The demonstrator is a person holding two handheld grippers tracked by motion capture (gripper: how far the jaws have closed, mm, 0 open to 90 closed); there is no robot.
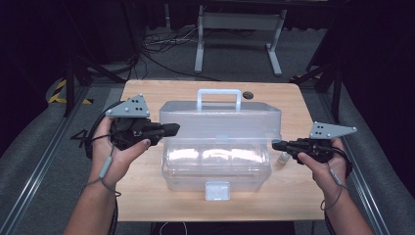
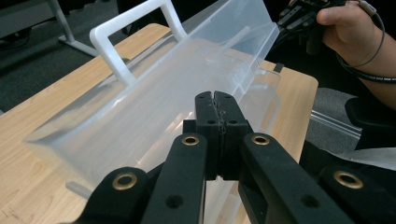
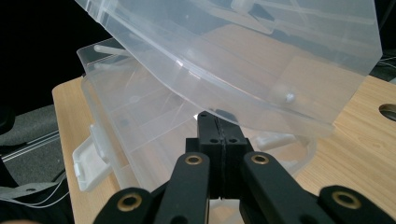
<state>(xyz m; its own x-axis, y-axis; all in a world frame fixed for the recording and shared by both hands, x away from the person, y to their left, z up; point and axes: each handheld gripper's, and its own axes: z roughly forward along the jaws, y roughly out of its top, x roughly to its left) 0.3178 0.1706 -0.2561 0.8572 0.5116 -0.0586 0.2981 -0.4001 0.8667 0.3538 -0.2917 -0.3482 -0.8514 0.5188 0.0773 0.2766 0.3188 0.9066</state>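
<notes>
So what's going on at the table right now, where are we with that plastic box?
A person holds a two-jaw gripper in each hand at either end of a clear plastic storage box on the wooden table. Its translucent hinged lid, with the white carry handle, stands part-way open. The left gripper sits shut against the lid's left end; the right gripper, also shut, is at the lid's right corner. A small white bottle stands beside the box.

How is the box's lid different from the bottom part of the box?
The lid is tipped up and open; the bottom part sits flat on the table. The lid carries a white handle; the bottom part has a latch flap in front. Both are see-through plastic.
</notes>
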